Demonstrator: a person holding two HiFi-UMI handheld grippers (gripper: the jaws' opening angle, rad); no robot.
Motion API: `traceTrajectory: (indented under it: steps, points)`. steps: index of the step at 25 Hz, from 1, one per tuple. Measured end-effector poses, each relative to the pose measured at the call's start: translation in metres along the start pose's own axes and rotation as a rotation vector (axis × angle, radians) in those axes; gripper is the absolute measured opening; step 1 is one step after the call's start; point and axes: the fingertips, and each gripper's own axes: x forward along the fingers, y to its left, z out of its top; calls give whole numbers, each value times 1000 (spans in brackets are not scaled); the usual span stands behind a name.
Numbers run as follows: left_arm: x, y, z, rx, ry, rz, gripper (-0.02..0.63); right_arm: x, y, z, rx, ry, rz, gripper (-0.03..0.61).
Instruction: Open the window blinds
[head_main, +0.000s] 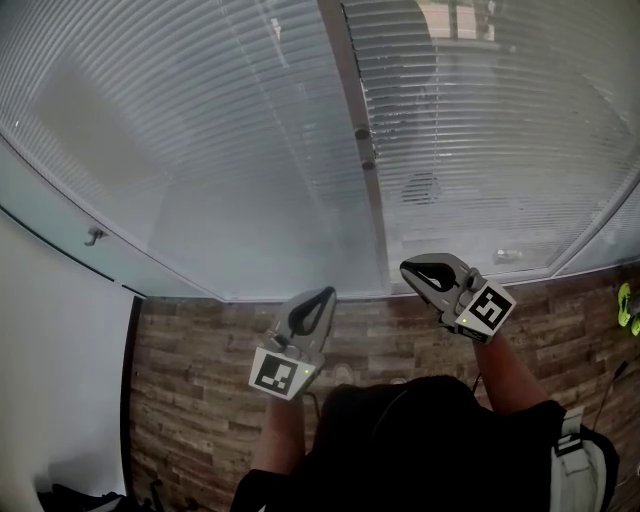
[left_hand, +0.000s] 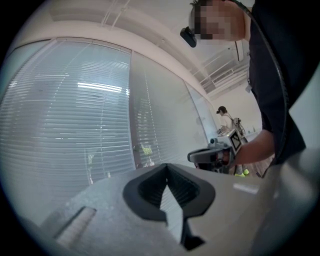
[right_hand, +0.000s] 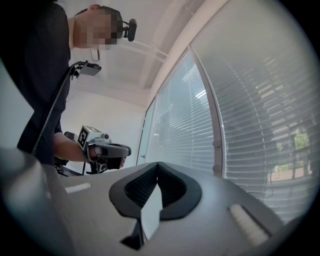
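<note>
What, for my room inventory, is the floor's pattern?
The floor is brown wood planks, clearest in the head view.

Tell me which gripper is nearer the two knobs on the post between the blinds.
Right, as far as the views show. The right gripper sits just right of the post, below the knobs; the left gripper is lower and off to the post's left.

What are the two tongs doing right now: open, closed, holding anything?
Left tongs: closed, holding nothing.
Right tongs: closed, holding nothing.

The left gripper (head_main: 322, 295) and right gripper (head_main: 408, 268) sit side by side before the blinds (head_main: 220, 140), seemingly apart from them.
</note>
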Motion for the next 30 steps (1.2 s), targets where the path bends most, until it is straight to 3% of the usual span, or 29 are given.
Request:
traceTrajectory:
  steps: [12, 23, 30]
  points:
    - [22, 37, -9, -15, -37, -117, 5, 24, -24, 1, -51, 32, -120, 5]
    - [44, 91, -20, -26, -63, -279, 5, 72, -61, 0, -164, 114, -279, 5]
    - [57, 96, -28, -30, -66, -390, 5, 76, -78, -9, -185, 169, -388, 5]
